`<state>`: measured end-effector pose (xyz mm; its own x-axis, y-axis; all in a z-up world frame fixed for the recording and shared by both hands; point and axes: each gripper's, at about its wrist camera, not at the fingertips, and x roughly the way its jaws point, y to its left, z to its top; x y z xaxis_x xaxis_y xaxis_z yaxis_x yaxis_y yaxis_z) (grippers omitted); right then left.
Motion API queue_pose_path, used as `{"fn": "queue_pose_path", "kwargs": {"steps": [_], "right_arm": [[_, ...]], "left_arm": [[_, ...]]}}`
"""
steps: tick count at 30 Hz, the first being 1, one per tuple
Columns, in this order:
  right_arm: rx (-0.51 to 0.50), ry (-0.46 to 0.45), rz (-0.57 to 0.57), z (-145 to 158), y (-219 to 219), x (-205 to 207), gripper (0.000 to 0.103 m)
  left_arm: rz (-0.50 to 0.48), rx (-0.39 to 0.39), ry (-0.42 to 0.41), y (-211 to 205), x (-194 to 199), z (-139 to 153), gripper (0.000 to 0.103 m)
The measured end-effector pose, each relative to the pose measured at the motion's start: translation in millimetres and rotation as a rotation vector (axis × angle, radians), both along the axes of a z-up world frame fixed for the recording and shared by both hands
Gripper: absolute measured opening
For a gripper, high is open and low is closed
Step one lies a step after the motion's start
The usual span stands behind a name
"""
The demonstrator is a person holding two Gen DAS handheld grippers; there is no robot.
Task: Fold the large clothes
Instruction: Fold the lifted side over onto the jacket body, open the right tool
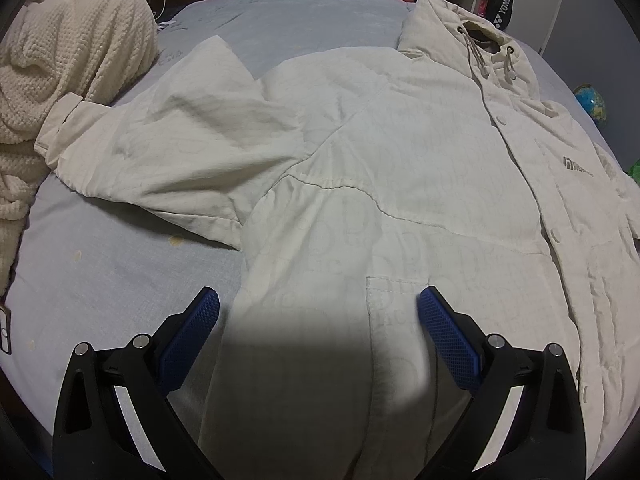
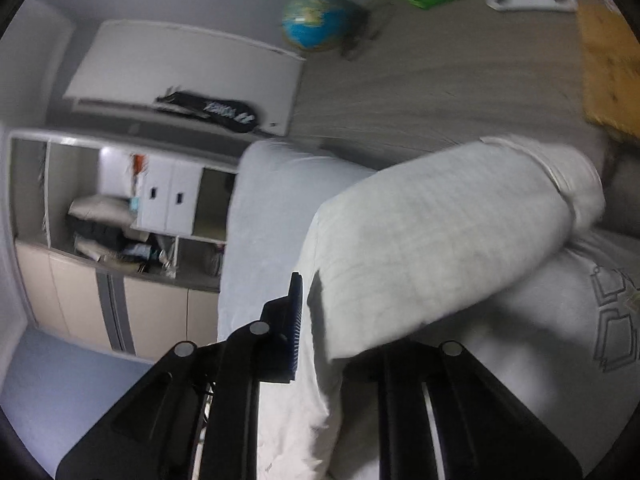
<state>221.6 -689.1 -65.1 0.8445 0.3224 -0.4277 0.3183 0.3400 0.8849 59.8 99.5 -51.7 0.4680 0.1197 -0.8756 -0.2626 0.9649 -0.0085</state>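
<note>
Meanwhile, a cream hooded jacket (image 1: 400, 168) lies front-up and spread across a bed (image 1: 120, 264) with a pale blue sheet, its hood toward the far end and one sleeve (image 1: 160, 136) splayed out sideways until its cuff touches a knitted blanket (image 1: 60, 60) heaped at the bed's edge. The left gripper (image 1: 319, 312) hangs above the hem, near the chest pocket, its blue-padded jaws wide apart and holding nothing. The right gripper (image 2: 316, 316) is at the opposite side, where the bed meets the floor; its jaws are clamped on the jacket's other sleeve (image 2: 440, 240), which is lifted clear of the bed and bulges outward beyond the grip. That view is blurred, so how deep the cloth sits between the pads cannot be told.

Judging by the layout, the step in hand is folding the raised sleeve across the body. Done well, it would be carried low and flat over the front, laid along the line of snaps (image 1: 554, 234) so the side edge comes out straight, and let go only once the cuff rests on the fabric. The idle left gripper looks well placed to pin the hem and keep the padded body from sliding on the sheet. A globe (image 2: 312, 24) stands on the floor well clear of the work.
</note>
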Motion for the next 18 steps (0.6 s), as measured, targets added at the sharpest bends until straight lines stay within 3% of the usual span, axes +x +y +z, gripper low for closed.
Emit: {"fn": "queue_pose_path", "kwargs": {"steps": [9,18], "right_arm": [[-0.13,-0.148,0.196,95.0,78.0,11.6,0.012],[-0.2,-0.202,0.429,132.2,206.7,25.8,0.012]], "left_arm": [[-0.023,-0.012,-0.05,-3.9,-2.9,7.1,0.096],[-0.009,-0.046,-0.108,0.4,-7.9,14.8,0.096]]}}
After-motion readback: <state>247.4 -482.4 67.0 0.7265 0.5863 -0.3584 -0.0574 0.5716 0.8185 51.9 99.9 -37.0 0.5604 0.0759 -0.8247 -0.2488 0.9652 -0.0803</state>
